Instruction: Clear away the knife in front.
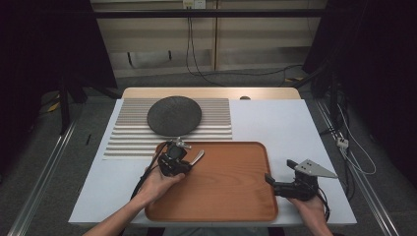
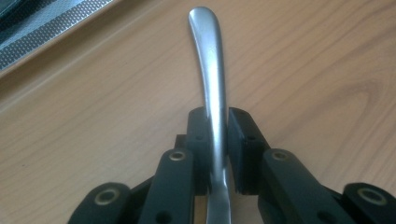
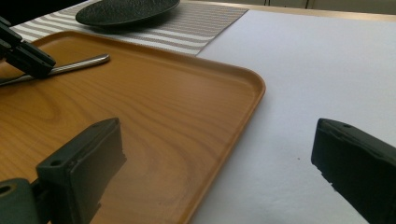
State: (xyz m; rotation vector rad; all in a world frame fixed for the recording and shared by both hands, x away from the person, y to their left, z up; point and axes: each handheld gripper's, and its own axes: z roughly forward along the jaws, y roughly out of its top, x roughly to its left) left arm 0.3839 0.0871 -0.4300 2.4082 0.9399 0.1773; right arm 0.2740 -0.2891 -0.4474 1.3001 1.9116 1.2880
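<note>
A metal utensil handle sticks out forward between the jaws of my left gripper, which is shut on it. The rest of the utensil is hidden behind the jaws. In the high view the left gripper hovers over the upper left part of a wooden tray, with the handle pointing up and right. My right gripper stands open at the tray's right rim, one jaw over the tray and the other over the white table. Nothing is between its jaws.
A dark round plate rests on a striped placemat just behind the tray. The white tabletop stretches to the right of the mat and tray. Cables trail on the floor beyond the table.
</note>
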